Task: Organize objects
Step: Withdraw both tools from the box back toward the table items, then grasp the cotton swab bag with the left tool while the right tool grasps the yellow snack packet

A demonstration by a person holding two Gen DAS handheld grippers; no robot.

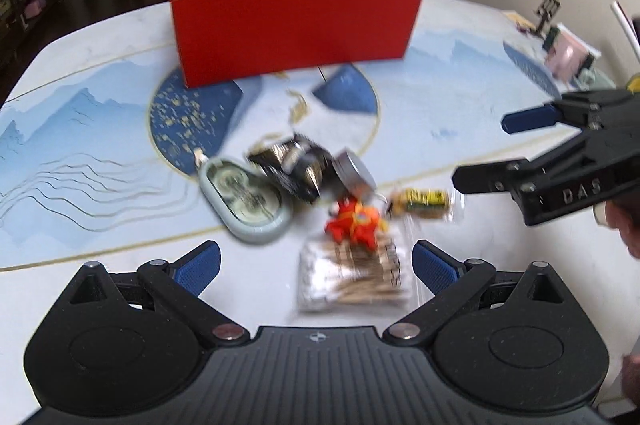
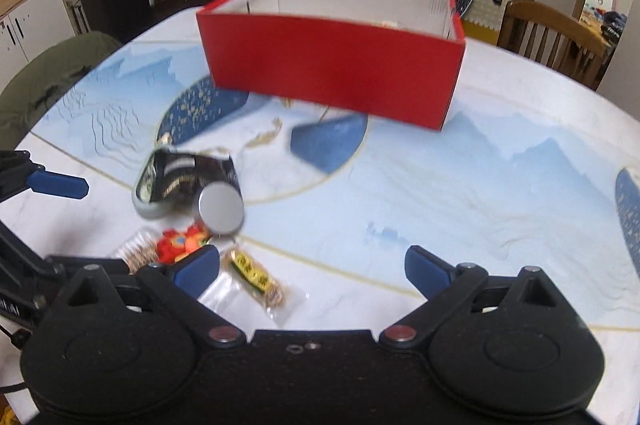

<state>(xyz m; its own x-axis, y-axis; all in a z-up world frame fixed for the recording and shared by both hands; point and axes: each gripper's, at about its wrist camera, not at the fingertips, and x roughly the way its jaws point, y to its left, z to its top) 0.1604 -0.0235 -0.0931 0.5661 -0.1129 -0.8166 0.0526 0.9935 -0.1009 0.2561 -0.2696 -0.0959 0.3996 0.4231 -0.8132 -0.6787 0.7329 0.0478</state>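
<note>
Painted blue mountains cover the desk [image 1: 100, 129], where a red box [image 1: 296, 33] stands open beyond a small heap of clutter. Left hand-held gripper [image 1: 316, 265] is spread wide and holds nothing; the bag of wooden sticks [image 1: 352, 277] lies straight ahead between its fingers, long axis running across them. Right hand-held gripper [image 2: 312, 271], equally wide and empty, has the yellow snack packet [image 2: 256, 279] just beside its left finger, lying slantwise, so it is the nearer one for that.
</note>
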